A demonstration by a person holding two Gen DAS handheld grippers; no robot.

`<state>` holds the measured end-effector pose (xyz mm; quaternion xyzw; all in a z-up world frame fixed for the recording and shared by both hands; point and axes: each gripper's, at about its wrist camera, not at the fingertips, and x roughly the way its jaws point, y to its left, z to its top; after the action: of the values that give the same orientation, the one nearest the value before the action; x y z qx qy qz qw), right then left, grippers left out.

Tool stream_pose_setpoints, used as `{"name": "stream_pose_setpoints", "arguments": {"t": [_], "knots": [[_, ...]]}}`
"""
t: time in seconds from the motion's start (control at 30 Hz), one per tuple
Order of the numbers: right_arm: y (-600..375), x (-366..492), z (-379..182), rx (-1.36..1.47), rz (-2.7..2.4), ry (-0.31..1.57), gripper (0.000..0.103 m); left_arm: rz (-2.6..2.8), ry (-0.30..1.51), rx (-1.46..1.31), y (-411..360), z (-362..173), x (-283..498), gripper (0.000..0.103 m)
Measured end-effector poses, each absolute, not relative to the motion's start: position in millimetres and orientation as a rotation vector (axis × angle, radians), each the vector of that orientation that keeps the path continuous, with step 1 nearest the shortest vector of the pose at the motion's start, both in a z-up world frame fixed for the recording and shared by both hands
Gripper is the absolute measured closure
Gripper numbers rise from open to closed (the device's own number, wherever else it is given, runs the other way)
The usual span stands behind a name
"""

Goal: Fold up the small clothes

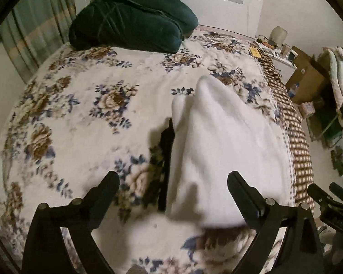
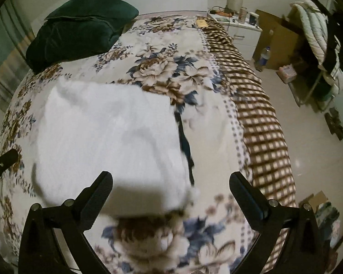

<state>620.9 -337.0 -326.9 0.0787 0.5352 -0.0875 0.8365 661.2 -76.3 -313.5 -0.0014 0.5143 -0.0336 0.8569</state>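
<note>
I have both sets of jaws apart, empty. The white garment (image 2: 112, 137) lies flat near the bed's (image 2: 258, 114) checkered right edge, a dark strip (image 2: 186, 146) beside it, ready for folding.

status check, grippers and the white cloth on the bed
Left gripper open, empty. Right gripper open, empty. White fluffy cloth flat on floral blanket, thin dark strip under its edge. Nothing in the way.
</note>
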Motion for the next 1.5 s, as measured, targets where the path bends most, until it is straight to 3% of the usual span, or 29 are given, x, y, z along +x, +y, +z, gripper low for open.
{"name": "stream_pose_setpoints", "arguments": {"t": [0.2,0.57,0.9,1.23,1.5], "knots": [[-319.9,557.1,-275.5,0.167,-0.209,1.077,0.000,-0.081,1.043,0.046,-80.9,-269.7,599.8,0.007],[-284.5,420.2,-125.4,0.128,-0.208,0.911,0.000,-0.130,0.897,0.092,-80.5,-149.7,485.3,0.007],[-253.9,294.1,-8.5,0.098,-0.211,0.773,0.000,-0.173,0.839,0.099,-74.9,-89.9,394.7,0.007],[-239.3,215.7,52.0,0.101,-0.221,0.718,0.000,-0.173,0.766,0.094,-63.5,-56.0,352.1,0.007],[-244.0,206.0,62.8,0.104,-0.212,0.704,0.000,-0.170,0.758,0.079,-60.5,-50.6,335.0,0.006]]}}
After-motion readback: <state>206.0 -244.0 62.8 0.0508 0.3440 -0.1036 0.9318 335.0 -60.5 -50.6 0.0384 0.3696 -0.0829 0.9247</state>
